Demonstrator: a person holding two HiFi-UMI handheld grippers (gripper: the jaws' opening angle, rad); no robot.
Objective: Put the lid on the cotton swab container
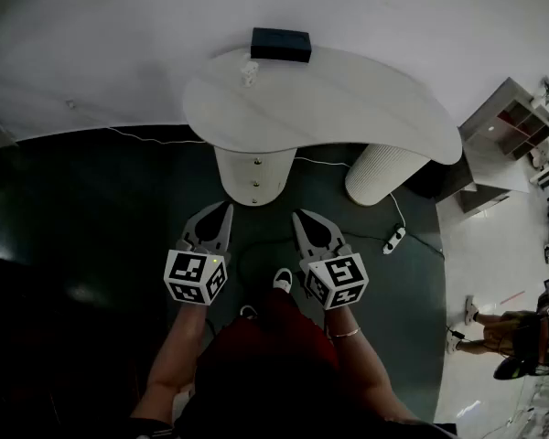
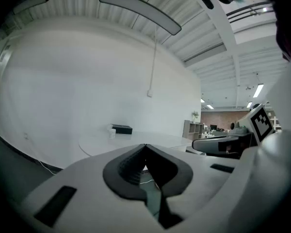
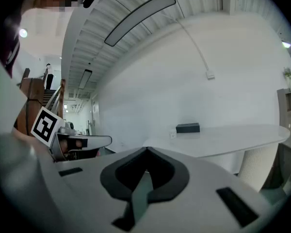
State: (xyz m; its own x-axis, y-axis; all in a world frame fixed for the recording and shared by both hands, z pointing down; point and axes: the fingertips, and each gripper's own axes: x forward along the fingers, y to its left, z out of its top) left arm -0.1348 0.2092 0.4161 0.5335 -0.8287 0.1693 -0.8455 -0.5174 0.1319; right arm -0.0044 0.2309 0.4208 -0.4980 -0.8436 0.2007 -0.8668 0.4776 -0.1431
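Observation:
A small white cotton swab container (image 1: pixel 248 71) stands at the far left of the white curved table (image 1: pixel 348 108), next to a dark box (image 1: pixel 280 44). It shows tiny in the left gripper view (image 2: pixel 111 132) and in the right gripper view (image 3: pixel 172 135); I cannot make out a separate lid. My left gripper (image 1: pixel 225 207) and right gripper (image 1: pixel 298 214) are held side by side low in front of the table, well short of the container. Both are shut and hold nothing. The left gripper's (image 2: pixel 145 145) tips meet, and so do the right gripper's (image 3: pixel 146 149).
The table rests on a smooth round pedestal (image 1: pixel 253 174) and a ribbed one (image 1: pixel 378 174). A power strip (image 1: pixel 393 239) and its cable lie on the dark floor. A shelf unit (image 1: pixel 508 122) stands at the right, with a person (image 1: pixel 503 332) seated nearby.

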